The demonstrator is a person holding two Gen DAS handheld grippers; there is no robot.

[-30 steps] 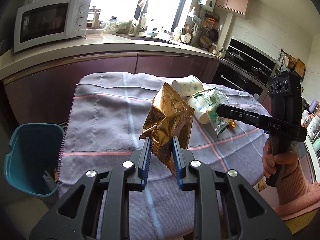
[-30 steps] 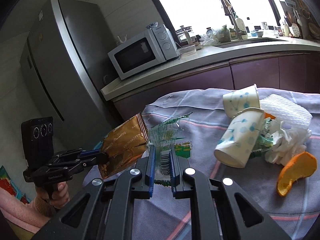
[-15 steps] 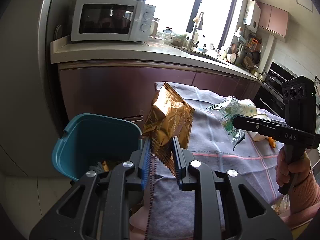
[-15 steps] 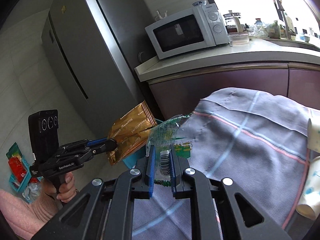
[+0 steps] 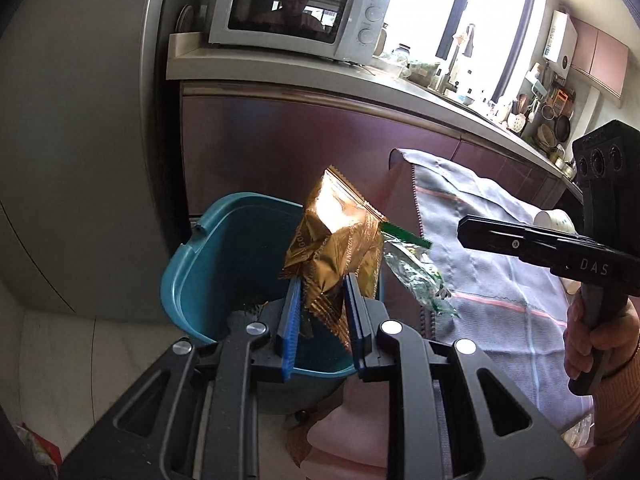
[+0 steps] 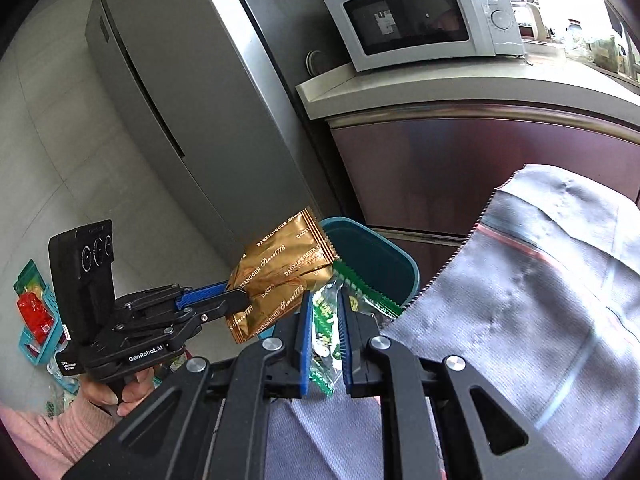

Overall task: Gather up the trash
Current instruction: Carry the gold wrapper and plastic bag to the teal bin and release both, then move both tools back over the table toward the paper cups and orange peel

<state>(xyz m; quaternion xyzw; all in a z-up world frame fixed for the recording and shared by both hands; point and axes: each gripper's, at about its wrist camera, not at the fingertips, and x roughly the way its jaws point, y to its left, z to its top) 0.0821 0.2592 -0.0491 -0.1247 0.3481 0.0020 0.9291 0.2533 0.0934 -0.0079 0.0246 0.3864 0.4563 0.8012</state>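
— As we look along the left gripper [image 5: 320,300], its jaws stay clamped on the gold wrapper [image 5: 334,248], now over the teal bin [image 5: 224,256] rather than the cloth [image 5: 492,264].

— From our right gripper [image 6: 325,322], pinched nearly closed on the green wrapper [image 6: 326,320], the cups have gone; the bin [image 6: 376,256] lies ahead.

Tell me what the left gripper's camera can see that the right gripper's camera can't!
Only the left wrist view shows the inside of the teal plastic bin, the bright window and the white paper cup. Only the right wrist view shows the tall grey fridge door and the small teal basket on the floor. Both show the crinkled gold foil wrapper in the left gripper, the clear green wrapper in the right gripper, and the white microwave.
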